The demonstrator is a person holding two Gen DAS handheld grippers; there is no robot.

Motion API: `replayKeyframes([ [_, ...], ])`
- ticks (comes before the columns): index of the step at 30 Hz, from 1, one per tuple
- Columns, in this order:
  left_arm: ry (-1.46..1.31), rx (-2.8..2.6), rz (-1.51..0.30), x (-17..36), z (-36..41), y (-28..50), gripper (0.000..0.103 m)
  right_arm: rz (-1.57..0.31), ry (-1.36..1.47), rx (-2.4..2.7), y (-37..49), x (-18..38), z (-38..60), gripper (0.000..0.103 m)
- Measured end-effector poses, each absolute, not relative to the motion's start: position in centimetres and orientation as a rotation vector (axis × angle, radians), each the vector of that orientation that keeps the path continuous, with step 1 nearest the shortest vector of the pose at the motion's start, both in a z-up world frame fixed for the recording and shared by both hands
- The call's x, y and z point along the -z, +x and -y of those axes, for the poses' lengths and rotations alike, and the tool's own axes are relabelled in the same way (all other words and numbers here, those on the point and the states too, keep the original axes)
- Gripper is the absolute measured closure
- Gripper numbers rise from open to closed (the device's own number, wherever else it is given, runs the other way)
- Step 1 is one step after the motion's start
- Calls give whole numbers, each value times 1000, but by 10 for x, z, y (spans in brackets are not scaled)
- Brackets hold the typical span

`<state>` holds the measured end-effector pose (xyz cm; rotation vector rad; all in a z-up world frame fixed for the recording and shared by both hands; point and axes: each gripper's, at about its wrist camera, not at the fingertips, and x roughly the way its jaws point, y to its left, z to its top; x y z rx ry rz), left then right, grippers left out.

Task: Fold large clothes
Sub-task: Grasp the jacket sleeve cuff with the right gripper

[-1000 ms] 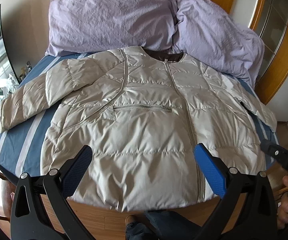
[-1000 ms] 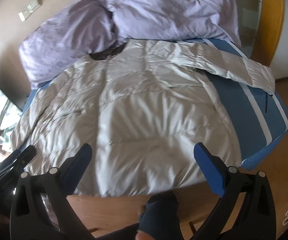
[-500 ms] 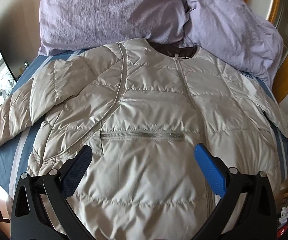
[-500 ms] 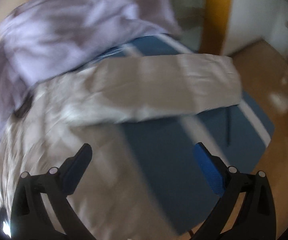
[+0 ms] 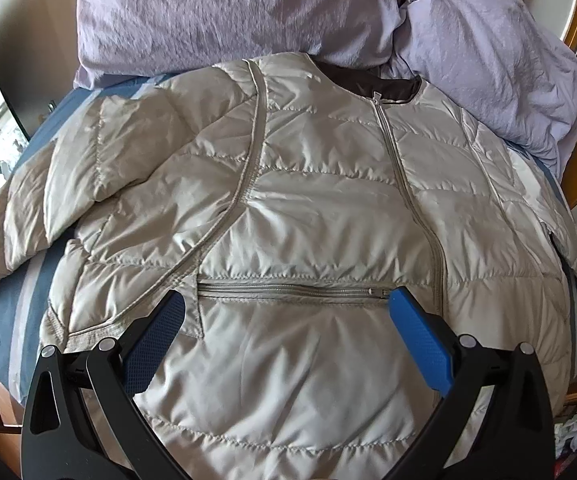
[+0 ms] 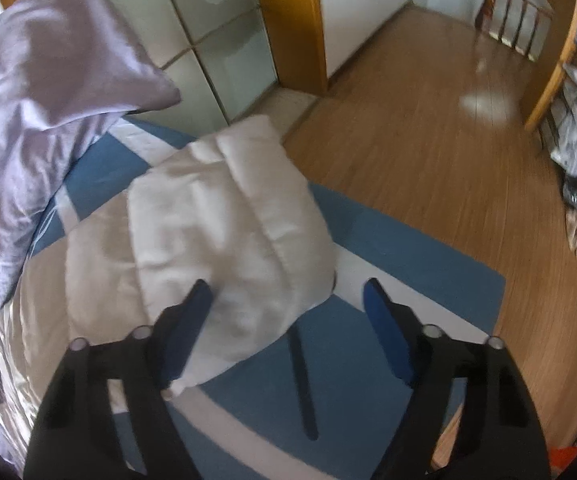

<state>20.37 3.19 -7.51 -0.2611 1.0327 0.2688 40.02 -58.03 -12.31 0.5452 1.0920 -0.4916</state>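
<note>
Item: padded jacket (image 5: 288, 216), spread front-up on the bed (image 5: 16, 300), pillows (image 5: 240, 8) at 12 o'clock. Change: right hand-held gripper (image 6: 288, 300), 1 second ago over the jacket's body, now at the sleeve cuff (image 6: 228, 216), jaws closing, cuff edge between them unpinched; sleeve fold apparently starting. Left hand-held gripper (image 5: 288, 312) wide, empty, now nearer the chest zip.
</note>
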Motion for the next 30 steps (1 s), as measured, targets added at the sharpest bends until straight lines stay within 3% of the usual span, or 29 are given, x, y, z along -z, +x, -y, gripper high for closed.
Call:
replayKeyframes([
  [7, -286, -252, -1039, 80, -32, 206, 1, -1093, 587, 459, 398, 133, 586, 61],
  [9, -296, -250, -1037, 80, -34, 206, 1, -1087, 587, 434, 397, 132, 581, 79],
  [11, -306, -252, -1032, 80, -36, 205, 1, -1071, 572, 425, 399, 126, 573, 85],
  [23, -376, -255, -968, 69, -55, 193, 1, -863, 425, 100, 440, 34, 445, 89],
  [30, -405, -279, -939, 64, -68, 180, 1, -898, 336, -224, 459, 19, 312, 89],
])
